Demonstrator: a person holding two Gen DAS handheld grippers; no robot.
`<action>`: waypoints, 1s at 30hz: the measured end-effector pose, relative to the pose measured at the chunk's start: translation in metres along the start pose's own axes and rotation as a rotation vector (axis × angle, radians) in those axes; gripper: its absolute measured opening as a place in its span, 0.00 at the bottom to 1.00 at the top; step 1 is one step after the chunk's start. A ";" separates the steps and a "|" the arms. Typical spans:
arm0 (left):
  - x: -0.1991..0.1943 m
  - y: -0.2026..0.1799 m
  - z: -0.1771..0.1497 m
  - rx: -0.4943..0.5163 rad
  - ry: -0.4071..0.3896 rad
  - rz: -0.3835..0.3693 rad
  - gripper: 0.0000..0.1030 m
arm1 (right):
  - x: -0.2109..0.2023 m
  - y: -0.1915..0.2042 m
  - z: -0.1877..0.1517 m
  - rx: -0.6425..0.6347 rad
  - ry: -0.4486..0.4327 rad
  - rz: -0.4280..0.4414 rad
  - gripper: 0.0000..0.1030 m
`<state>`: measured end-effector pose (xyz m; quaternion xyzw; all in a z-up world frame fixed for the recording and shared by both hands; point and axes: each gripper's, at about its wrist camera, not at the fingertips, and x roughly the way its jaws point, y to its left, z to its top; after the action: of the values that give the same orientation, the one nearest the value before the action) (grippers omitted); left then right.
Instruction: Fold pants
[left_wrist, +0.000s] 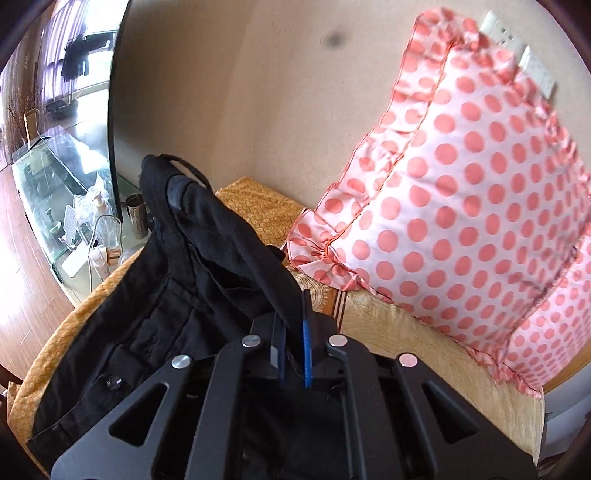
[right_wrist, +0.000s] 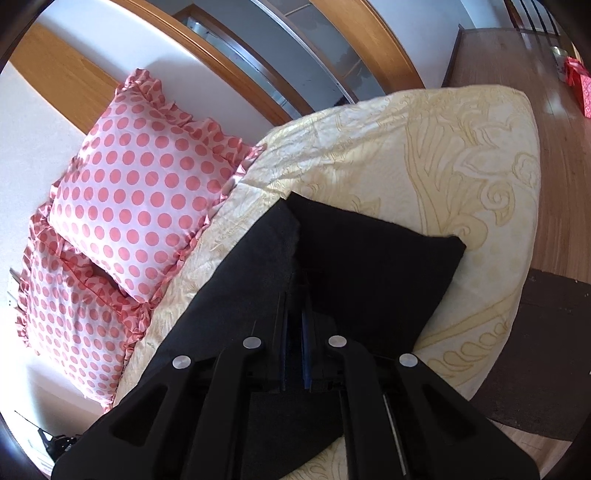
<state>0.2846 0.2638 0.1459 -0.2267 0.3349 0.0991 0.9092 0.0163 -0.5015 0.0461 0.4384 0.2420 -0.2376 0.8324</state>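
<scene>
The black pants lie over the yellow bed cover. In the left wrist view their waistband end with a button is lifted and bunched, rising to a peak at centre left. My left gripper is shut on a fold of this waist cloth. In the right wrist view the pants' leg end lies flat on the bed. My right gripper is shut on the leg cloth, with a raised fold running up from the fingers.
Pink polka-dot pillows lean against the wall at the head of the bed. A glass side table with bottles stands left of the bed. Wooden floor and a dark mat lie beyond the bed's edge.
</scene>
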 end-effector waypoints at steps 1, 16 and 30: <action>-0.022 0.006 -0.008 0.000 -0.022 -0.017 0.06 | -0.002 0.002 0.004 -0.005 -0.010 0.007 0.05; -0.110 0.142 -0.209 -0.184 0.010 0.012 0.10 | -0.018 -0.022 0.022 0.055 -0.064 -0.044 0.06; -0.114 0.172 -0.158 -0.323 -0.083 0.065 0.09 | -0.017 -0.028 0.022 0.078 -0.054 -0.038 0.06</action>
<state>0.0526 0.3359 0.0545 -0.3548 0.2841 0.1905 0.8701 -0.0099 -0.5308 0.0499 0.4592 0.2182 -0.2745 0.8162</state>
